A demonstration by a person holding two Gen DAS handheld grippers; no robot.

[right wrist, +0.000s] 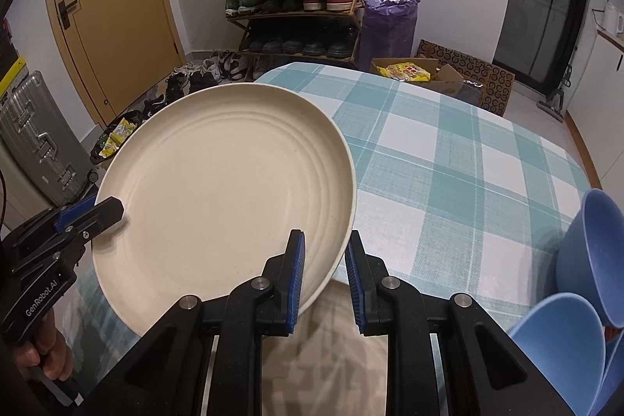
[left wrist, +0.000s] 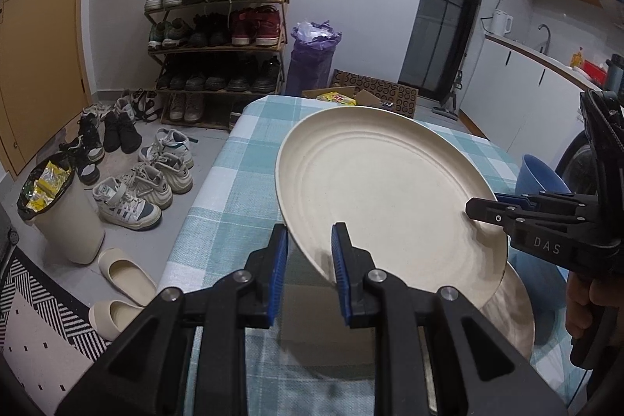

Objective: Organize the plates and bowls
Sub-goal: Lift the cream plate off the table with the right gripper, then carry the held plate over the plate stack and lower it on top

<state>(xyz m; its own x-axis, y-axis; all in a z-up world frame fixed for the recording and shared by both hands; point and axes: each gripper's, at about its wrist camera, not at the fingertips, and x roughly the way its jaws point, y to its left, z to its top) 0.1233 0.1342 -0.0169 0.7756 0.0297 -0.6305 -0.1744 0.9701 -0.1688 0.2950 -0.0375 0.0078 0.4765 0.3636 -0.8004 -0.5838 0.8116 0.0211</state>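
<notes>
Nearest the lenses, both claws straddle the rim of one round cream plate with ridged rings (left wrist: 374, 190), which hangs tilted above the surface covered in a teal-and-white checked cloth (right wrist: 448, 151). The left claw (left wrist: 310, 275) has its blue-padded fingers (left wrist: 338, 271) set either side of the plate's near edge with a visible gap, so it looks parted around the rim rather than pinching it; whether the pads actually touch cannot be told. The right claw (right wrist: 325, 275) sits the same way on the opposite edge in its own view, moderately open, though in the left wrist view its tip seems to lie closed along the rim, so its hold is uncertain. Just under the lifted plate lies a second cream plate (left wrist: 514, 314), flat on the cloth, mostly covered. To the right, a cluster of blue plastic bowls (right wrist: 585, 260) lies on its side, one nested behind another and cut off by the frame edge, so their number is unclear. As a judgement, the sorting is partway: the plates appear about to be stacked, while the bowls are not yet gathered upright. Farther off, beyond the surface, stand a wooden shoe rack (left wrist: 218, 18) and a purple bag (left wrist: 312, 57), with scattered shoes on the floor.
</notes>
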